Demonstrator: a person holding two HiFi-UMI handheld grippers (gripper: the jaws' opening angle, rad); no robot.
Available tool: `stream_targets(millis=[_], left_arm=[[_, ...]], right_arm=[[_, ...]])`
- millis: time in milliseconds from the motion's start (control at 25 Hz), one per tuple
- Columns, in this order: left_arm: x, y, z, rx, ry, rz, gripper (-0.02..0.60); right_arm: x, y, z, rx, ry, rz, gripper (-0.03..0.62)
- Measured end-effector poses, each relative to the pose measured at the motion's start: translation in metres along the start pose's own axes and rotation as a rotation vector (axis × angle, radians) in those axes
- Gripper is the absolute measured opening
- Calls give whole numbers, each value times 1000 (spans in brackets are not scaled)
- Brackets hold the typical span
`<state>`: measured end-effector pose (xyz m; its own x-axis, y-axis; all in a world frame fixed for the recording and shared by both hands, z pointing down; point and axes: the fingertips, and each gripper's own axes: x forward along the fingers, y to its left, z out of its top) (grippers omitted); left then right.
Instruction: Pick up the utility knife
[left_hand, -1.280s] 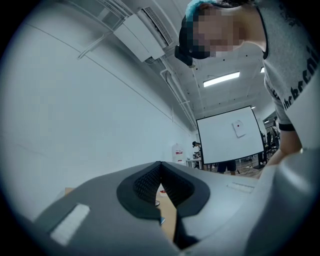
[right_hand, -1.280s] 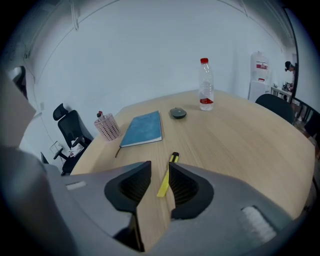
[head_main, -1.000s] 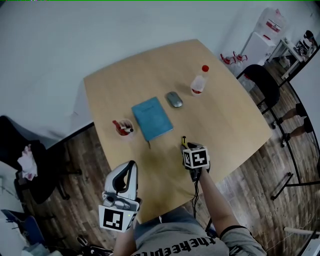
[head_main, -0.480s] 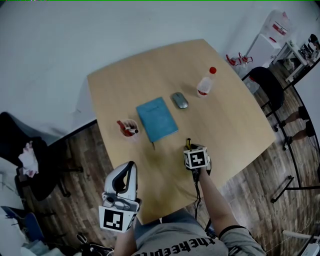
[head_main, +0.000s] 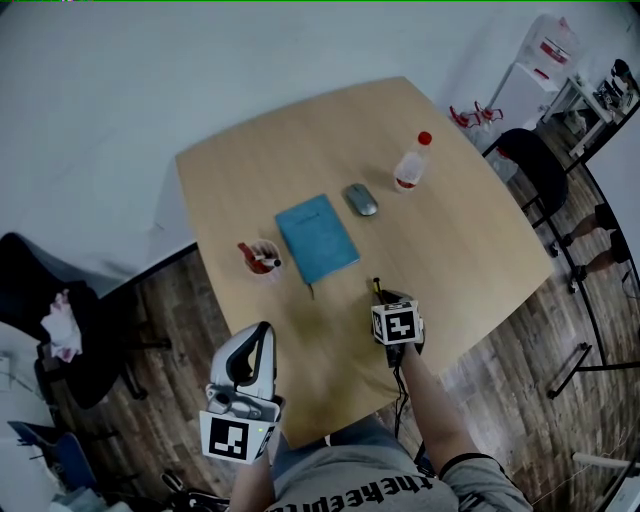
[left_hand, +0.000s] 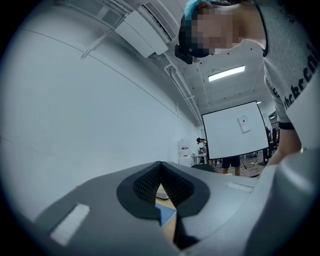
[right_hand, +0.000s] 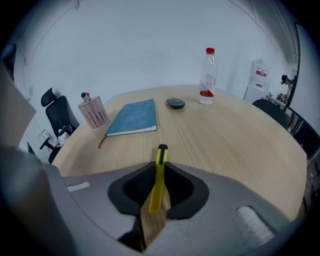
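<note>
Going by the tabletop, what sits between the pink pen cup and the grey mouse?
A blue notebook lies flat between the pen cup and the mouse. Both the head view and the right gripper view show it.

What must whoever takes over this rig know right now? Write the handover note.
Left gripper: jaws shut, nothing between them, held by the table's near left edge.
Right gripper: jaws closing on the utility knife, tips against its sides.
Utility knife: lying on the table near the front edge, on the near side of the blue notebook.
Done: right gripper brought down and lined up over the knife.
Left: finish the squeeze, then lift the knife off the table.
</note>
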<state>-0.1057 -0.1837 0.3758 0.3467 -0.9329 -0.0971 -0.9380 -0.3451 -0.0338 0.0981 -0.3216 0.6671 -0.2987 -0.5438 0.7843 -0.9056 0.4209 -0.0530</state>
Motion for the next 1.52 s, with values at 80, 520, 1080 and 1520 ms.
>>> stream_targets(millis=[80, 520, 1080, 1520], left_arm=[[-1, 0, 0, 3, 0, -9, -2], [-2, -11, 0, 17, 8, -95, -2], [-10, -23, -2, 4, 38, -184, -2], [-11, -33, -4, -1, 46, -234, -2]], right_arm=[[-8, 6, 2, 12, -34, 19, 57], [-68, 37, 6, 44, -198, 59, 57], [-154, 62, 23, 75, -412, 35, 57], [-215, 74, 24, 57, -538, -25, 58]])
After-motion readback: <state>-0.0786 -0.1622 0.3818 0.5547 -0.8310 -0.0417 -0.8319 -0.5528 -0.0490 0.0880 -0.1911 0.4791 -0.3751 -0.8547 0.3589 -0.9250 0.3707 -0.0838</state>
